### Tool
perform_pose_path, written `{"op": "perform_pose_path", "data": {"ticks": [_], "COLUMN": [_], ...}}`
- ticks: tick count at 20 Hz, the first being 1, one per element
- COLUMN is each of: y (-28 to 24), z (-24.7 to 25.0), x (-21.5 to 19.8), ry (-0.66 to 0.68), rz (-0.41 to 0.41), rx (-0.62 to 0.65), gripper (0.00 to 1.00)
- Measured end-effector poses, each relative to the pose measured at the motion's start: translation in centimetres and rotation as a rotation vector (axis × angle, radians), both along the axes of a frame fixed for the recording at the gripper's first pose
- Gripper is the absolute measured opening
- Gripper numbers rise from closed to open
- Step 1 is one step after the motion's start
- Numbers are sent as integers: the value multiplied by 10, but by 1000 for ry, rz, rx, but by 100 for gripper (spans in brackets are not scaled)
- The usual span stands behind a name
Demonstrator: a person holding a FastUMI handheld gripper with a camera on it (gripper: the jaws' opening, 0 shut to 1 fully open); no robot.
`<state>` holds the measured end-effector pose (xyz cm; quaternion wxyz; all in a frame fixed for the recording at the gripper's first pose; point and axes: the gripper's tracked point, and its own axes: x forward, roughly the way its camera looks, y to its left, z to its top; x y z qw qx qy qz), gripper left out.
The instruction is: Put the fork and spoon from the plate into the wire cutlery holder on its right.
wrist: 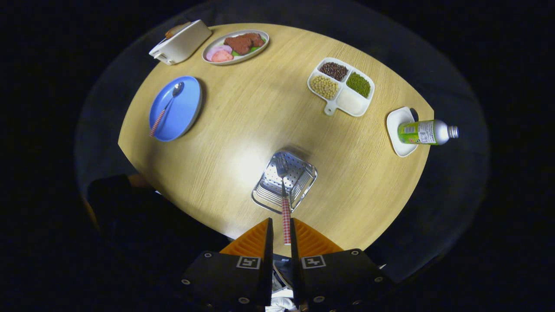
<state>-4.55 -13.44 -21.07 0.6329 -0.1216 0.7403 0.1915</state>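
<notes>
My claw (281,232) is at the bottom centre of the frame, and its two orange ribbed fingers (251,242) are pressed on the red-and-white checked handle of the metal fork (285,203). The fork stands out forward from between the fingers. Its tines lie over the silver wire cutlery holder with the perforated bottom (284,180), which is just ahead of my fingers, a little below the middle of the frame. I cannot tell if the tines touch the bottom of the holder or hang above it.

The metal spoon with the same checked handle (166,108) lies on the round blue plate (175,108) in the left part of the frame, well apart from the holder. Its bowl points to the upper side of the plate and its handle end reaches to the lower left rim.

All this is on the round light wooden tabletop (260,125). In the upper left there is a white rectangular container (182,42), and just beside it an oval plate with brown and pink food (235,46). In the upper right stands a white divided tray with beans and grains (341,86). At the right edge of the tabletop a green-labelled metal bottle (427,132) lies over a small white dish (399,130).
</notes>
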Motion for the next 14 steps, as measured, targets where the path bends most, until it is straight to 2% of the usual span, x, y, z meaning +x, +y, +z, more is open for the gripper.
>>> {"op": "perform_pose_path", "data": {"ticks": [2, 3, 8, 11, 14], "y": [8, 13, 48, 82, 116], "z": [11, 15, 37, 41, 33], "x": [5, 9, 21, 14, 8], "ry": [-98, -150, -381, -418, -412], "rz": [-2, -7, -46, -63, -94], "rx": [26, 29, 64, 95, 105], "gripper": [29, 38, 63, 75, 81]}}
